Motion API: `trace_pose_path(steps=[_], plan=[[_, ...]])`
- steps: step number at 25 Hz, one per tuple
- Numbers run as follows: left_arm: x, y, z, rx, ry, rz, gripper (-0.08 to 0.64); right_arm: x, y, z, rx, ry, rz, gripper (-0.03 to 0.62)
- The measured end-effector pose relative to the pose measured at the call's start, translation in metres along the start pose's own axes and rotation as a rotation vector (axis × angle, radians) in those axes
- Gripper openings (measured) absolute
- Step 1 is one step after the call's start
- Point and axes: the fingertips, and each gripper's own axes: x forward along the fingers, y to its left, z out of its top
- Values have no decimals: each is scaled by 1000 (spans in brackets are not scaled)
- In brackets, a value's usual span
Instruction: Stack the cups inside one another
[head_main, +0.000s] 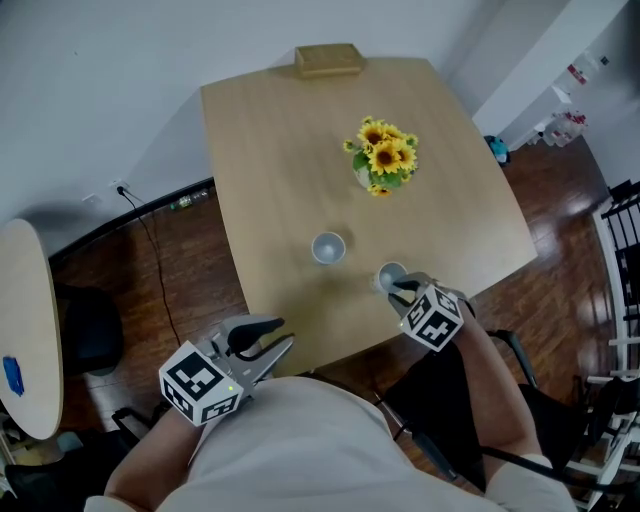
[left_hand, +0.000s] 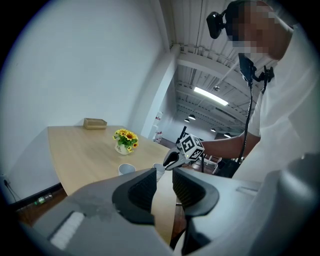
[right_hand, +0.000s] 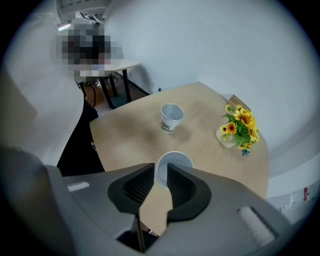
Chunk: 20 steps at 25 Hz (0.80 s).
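Two pale cups stand upright on the wooden table (head_main: 270, 150). One cup (head_main: 328, 247) (right_hand: 171, 118) stands alone near the middle. The other cup (head_main: 391, 277) (right_hand: 175, 161) is near the front edge, under my right gripper (head_main: 400, 288) (right_hand: 160, 182), which points steeply down. Its jaws stand a little apart astride the cup's near rim, and the pads do not press on it. My left gripper (head_main: 280, 340) (left_hand: 164, 192) hovers off the table's front edge, jaws slightly apart and empty. From there I see both cups (left_hand: 126, 169) and the right gripper (left_hand: 170, 161).
A small vase of sunflowers (head_main: 382, 155) (right_hand: 239, 127) stands behind the cups. A flat wooden box (head_main: 328, 60) lies at the far edge. A round side table (head_main: 25, 330) is at the left, over a dark wooden floor.
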Motion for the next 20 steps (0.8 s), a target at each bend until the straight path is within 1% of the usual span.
trace_pose_path(steps=[5,7,11,16,20], plan=[[-5,1,-2,10,-1,-19,107,-20,7,15,6,-37,-42,87],[-7,3,-3,21,-2,-12,108,-25,13,25,-1,-56,-53,87],[-15,5,-4,61,9,-4,107,-27,30,49,-28,-84,-49,86],[-30,7,-3,22,-13,-28,114,-14,41,82,-63,-107,-48,86],[-52,12,-7,16,-22,-7,126,5,38,107,-88,-111,-64,86]])
